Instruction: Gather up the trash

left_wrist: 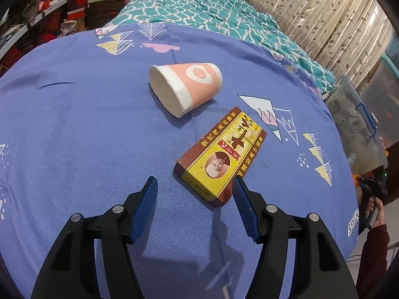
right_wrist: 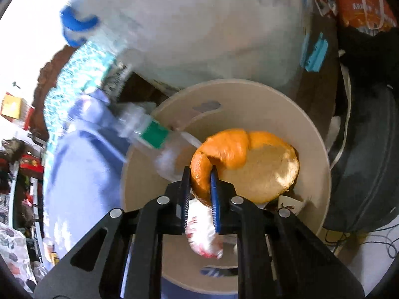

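In the left wrist view, a pink and white paper cup (left_wrist: 185, 86) lies on its side on the purple bedsheet (left_wrist: 74, 124). A brown and yellow flat carton (left_wrist: 220, 157) lies nearer, its near end just ahead of my open, empty left gripper (left_wrist: 195, 184). In the right wrist view, my right gripper (right_wrist: 200, 174) is shut on an orange peel (right_wrist: 224, 149), held over a beige round bin (right_wrist: 311, 134). A clear plastic bottle (right_wrist: 149, 132) and a white wrapper (right_wrist: 203, 231) lie in the bin.
A teal patterned quilt (left_wrist: 199, 7) lies at the far end of the bed. A clear storage box (left_wrist: 359, 124) stands to the bed's right. A dark bag (right_wrist: 366, 164) sits beside the bin. Cluttered shelves (left_wrist: 37, 15) stand at far left.
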{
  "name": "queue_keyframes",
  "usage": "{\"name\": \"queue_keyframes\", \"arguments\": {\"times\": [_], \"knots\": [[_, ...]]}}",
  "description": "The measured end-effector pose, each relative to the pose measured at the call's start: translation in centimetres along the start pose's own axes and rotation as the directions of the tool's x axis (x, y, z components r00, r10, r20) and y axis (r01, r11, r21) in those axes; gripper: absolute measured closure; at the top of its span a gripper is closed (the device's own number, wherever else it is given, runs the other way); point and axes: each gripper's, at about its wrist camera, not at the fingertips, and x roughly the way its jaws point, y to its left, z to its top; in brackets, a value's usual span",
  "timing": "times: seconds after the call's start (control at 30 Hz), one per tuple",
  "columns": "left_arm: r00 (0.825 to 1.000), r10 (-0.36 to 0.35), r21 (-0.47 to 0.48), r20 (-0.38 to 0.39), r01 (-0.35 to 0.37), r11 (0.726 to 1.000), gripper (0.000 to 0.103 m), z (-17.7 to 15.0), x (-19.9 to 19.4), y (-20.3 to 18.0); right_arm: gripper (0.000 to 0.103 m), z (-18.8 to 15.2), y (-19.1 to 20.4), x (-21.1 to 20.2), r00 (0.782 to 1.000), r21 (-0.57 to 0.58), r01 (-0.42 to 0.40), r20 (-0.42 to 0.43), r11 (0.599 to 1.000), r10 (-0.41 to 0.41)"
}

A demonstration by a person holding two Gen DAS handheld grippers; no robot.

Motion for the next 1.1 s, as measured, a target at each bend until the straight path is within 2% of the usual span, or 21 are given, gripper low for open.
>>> {"name": "queue_keyframes", "arguments": {"times": [0.13,0.2,0.23,0.3,0.4,0.53,0.57,0.6,0.63,0.67,0.8,0.93,1.03,1.1], "knots": [[1.0,-0.019,0.001,0.001,0.019,1.0,0.044,-0.4,-0.1,0.0,0.086,0.0,1.6,-3.4,0.994,-0.009,-0.088,0.064,0.996,0.089],[1.0,-0.026,0.002,0.002,0.026,1.0,0.044,-0.6,-0.2,0.1,0.087,0.0,1.7,-5.4,0.967,0.013,-0.231,0.114,0.973,0.228],[1.0,-0.026,0.0,0.001,0.026,1.0,0.044,-0.6,-0.2,0.2,0.087,0.0,1.8,-5.8,0.965,0.025,-0.238,0.117,0.971,0.233],[1.0,-0.03,-0.007,0.003,0.03,1.0,0.044,-0.7,-0.4,0.6,0.087,0.0,2.2,-5.7,0.98,0.011,-0.175,0.099,0.984,0.173],[0.999,-0.031,-0.02,0.021,0.032,0.999,0.044,-0.8,-1.1,1.3,0.087,-0.6,3.0,-5.7,0.983,-0.018,-0.152,0.1,0.988,0.153],[0.999,-0.022,-0.041,0.041,0.023,0.999,0.044,-0.8,-2.1,2.5,0.083,-1.9,4.5,-4.2,0.997,-0.092,-0.006,0.078,0.996,0.013],[0.999,-0.019,-0.044,0.047,0.021,0.999,0.044,-0.8,-2.4,2.7,0.073,-2.3,4.7,-3.6,0.996,-0.095,0.044,0.077,0.995,-0.037],[0.998,-0.016,-0.047,0.052,0.019,0.999,0.044,-0.8,-2.7,2.9,0.039,-2.4,4.3,-3.4,0.995,-0.09,0.061,0.087,0.994,-0.053],[0.998,-0.013,-0.051,0.059,0.016,0.999,0.043,-0.8,-3.0,3.3,0.02,-2.8,4.1,-3.2,0.993,-0.07,0.056,0.109,0.996,-0.048],[0.998,-0.011,-0.055,0.063,0.014,0.998,0.041,-0.8,-3.1,3.5,0.013,-3.2,4.1,-3.4,0.988,-0.046,0.055,0.147,0.997,-0.048],[0.998,-0.006,-0.054,0.068,0.009,0.999,0.041,-0.4,-3.3,4.1,0.021,-3.5,4.5,-4.4,0.983,-0.021,0.05,0.181,0.999,-0.046],[0.998,-0.015,-0.017,0.068,0.017,1.0,0.04,0.4,-2.7,3.2,0.021,-3.5,6.0,-7.2,0.967,-0.016,0.01,0.253,1.0,-0.006],[0.998,-0.006,0.041,0.059,0.004,0.999,0.029,0.8,-1.3,1.5,0.021,-3.8,8.6,-8.5,0.96,-0.048,-0.034,0.278,0.998,0.046],[0.998,0.008,0.098,0.056,-0.013,0.995,0.021,1.3,0.0,-0.1,0.021,-4.3,10.8,-8.8,0.962,-0.085,-0.065,0.261,0.994,0.085]]}}
